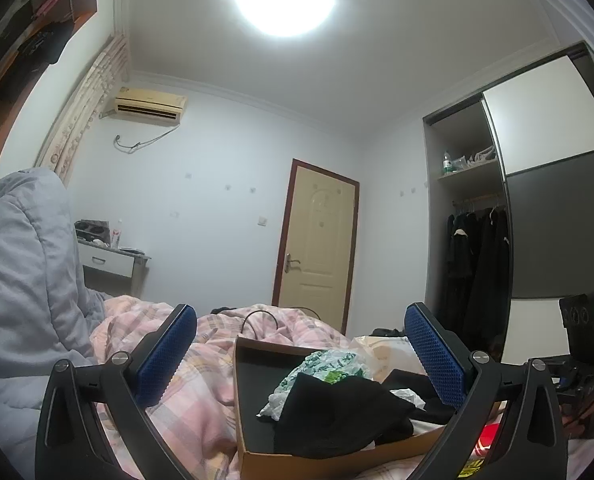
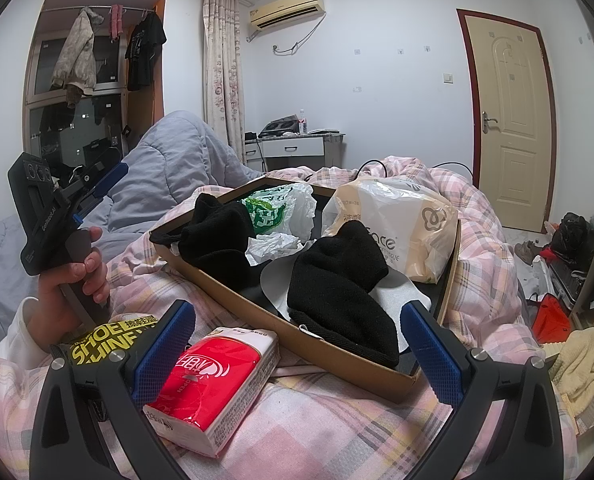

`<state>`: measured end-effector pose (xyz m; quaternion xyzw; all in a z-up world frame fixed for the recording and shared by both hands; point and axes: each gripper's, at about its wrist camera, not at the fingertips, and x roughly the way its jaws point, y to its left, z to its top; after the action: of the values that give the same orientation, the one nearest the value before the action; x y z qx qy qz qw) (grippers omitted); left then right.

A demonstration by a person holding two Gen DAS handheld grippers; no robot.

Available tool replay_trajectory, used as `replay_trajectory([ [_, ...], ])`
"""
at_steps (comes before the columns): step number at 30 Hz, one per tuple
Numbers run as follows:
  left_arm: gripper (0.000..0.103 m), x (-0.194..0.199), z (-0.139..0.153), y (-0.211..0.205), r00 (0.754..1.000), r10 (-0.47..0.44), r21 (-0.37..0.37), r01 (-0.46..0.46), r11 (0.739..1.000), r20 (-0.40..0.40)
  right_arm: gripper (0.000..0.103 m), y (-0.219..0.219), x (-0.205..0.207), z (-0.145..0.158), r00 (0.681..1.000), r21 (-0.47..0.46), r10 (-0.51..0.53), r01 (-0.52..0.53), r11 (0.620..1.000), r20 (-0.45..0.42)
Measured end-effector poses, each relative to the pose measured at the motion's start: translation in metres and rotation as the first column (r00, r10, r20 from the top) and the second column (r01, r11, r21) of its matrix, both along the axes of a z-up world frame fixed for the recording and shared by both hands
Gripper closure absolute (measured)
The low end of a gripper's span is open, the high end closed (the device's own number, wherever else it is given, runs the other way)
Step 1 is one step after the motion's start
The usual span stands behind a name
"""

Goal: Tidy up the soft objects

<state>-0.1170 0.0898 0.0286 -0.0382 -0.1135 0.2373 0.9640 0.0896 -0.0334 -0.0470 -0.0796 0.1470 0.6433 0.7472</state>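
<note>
Both the left gripper (image 1: 301, 344) and right gripper (image 2: 297, 342) are held released; 2 black knits (image 2: 337, 292), possibly hats, are seen mid-frame in the cardboard box (image 2: 329, 344).

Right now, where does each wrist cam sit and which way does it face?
Left wrist: low over the pink plaid quilt, looking toward the cream door; open left gripper.
Right wrist: over the red tissue pack, open right gripper; left hand visible.
Shared: brown cardboard box of black clothes.
</note>
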Motion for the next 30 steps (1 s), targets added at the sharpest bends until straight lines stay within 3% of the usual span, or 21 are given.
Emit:
replay_trajectory([
  [30,0.0,0.0001,-0.0004,0.0021,1.0,0.009,-0.017,-0.009,1.0,0.009,0.001,0.0001,0.0002,0.0,1.0,0.0,0.0,0.0,1.0,0.0],
])
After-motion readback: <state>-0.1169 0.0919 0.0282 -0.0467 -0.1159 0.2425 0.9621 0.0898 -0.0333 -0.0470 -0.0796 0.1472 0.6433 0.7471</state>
